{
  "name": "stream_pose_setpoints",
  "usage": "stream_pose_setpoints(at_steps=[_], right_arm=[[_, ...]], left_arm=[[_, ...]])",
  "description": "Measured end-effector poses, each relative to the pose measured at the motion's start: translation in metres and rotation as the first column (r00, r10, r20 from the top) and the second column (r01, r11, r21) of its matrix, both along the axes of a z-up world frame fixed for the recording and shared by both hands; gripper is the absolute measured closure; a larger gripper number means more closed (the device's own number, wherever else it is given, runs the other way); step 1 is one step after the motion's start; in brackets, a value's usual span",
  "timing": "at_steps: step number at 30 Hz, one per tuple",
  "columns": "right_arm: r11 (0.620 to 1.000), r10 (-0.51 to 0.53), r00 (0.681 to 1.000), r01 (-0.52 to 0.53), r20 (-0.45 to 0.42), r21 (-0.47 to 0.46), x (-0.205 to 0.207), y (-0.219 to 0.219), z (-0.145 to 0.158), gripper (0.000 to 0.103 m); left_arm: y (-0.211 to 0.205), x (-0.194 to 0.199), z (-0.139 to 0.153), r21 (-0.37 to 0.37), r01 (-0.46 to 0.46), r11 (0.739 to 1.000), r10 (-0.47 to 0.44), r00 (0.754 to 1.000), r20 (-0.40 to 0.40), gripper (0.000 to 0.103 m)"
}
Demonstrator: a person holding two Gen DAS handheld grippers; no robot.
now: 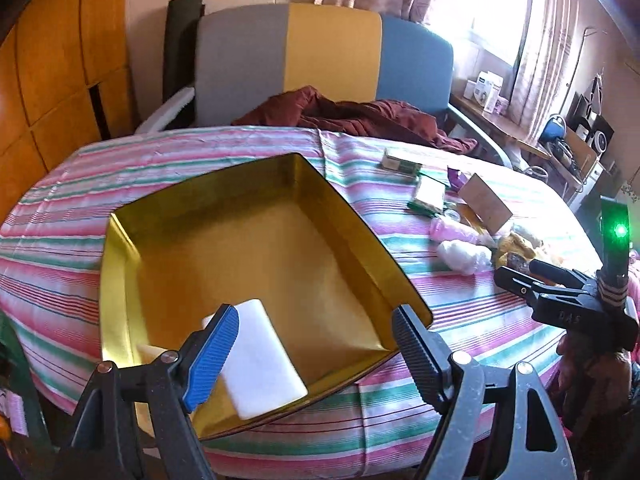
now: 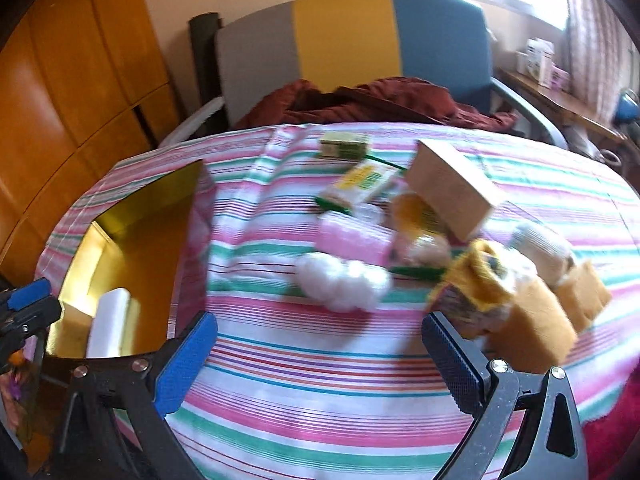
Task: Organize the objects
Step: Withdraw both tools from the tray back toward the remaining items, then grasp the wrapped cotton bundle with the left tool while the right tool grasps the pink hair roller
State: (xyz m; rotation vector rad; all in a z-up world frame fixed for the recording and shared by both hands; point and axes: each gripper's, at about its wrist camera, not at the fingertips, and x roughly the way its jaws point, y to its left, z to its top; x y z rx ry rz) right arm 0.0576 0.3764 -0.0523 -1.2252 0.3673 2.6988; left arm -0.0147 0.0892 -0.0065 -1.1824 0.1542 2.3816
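- My left tool (image 1: pixel 316 344) is wide open, holding nothing, over the near edge of the gold tray (image 1: pixel 120 264).
- White block (image 1: pixel 262 360) lies flat in the tray's near corner, just beside my left finger.
- My right tool (image 2: pixel 320 356) is wide open and empty above the striped tabletop (image 2: pixel 320 392).
- Beyond it: cotton wad (image 2: pixel 344 280), pink pack (image 2: pixel 352 240), tan sponges (image 2: pixel 536 324), cardboard box (image 2: pixel 452 188), green-yellow boxes (image 2: pixel 364 184), all clustered together.
- Farthest back: chair (image 1: pixel 332 48) with red cloth (image 1: pixel 360 114).

White block (image 1: pixel 260 356) partly hidden behind left gripper (image 1: pixel 316 344) finger; pile (image 2: pixel 460 248) motion-blurred.
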Motion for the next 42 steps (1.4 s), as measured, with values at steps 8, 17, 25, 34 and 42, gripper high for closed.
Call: stream_pose_setpoints(at_steps=[8, 17, 25, 34, 42], right_arm=[[0.997, -0.081, 0.997, 0.081, 0.014, 0.007, 0.008, 0.041, 0.002, 0.0], [0.993, -0.114, 0.993, 0.114, -0.001, 0.029, -0.008, 0.08, 0.023, 0.0], [0.989, -0.13, 0.992, 0.129, 0.009, 0.079, -0.028, 0.107, 0.03, 0.0], [0.985, -0.171, 0.985, 0.171, 0.0, 0.039, -0.019, 0.135, 0.022, 0.0], [0.984, -0.176, 0.984, 0.175, -0.026, -0.023, -0.015, 0.144, 0.018, 0.0]], left_arm=[[0.026, -0.011, 0.001, 0.002, 0.058, 0.998, -0.058, 0.997, 0.043, 0.023], [0.06, -0.021, 0.011, 0.034, 0.173, 0.984, -0.175, 0.984, 0.046, 0.023], [0.088, -0.031, 0.009, 0.018, 0.231, 0.973, -0.232, 0.971, 0.056, 0.023], [0.142, -0.026, -0.003, -0.001, 0.35, 0.937, -0.348, 0.933, 0.092, 0.024], [0.201, -0.032, -0.036, -0.035, 0.371, 0.928, -0.359, 0.916, 0.18, 0.024]])
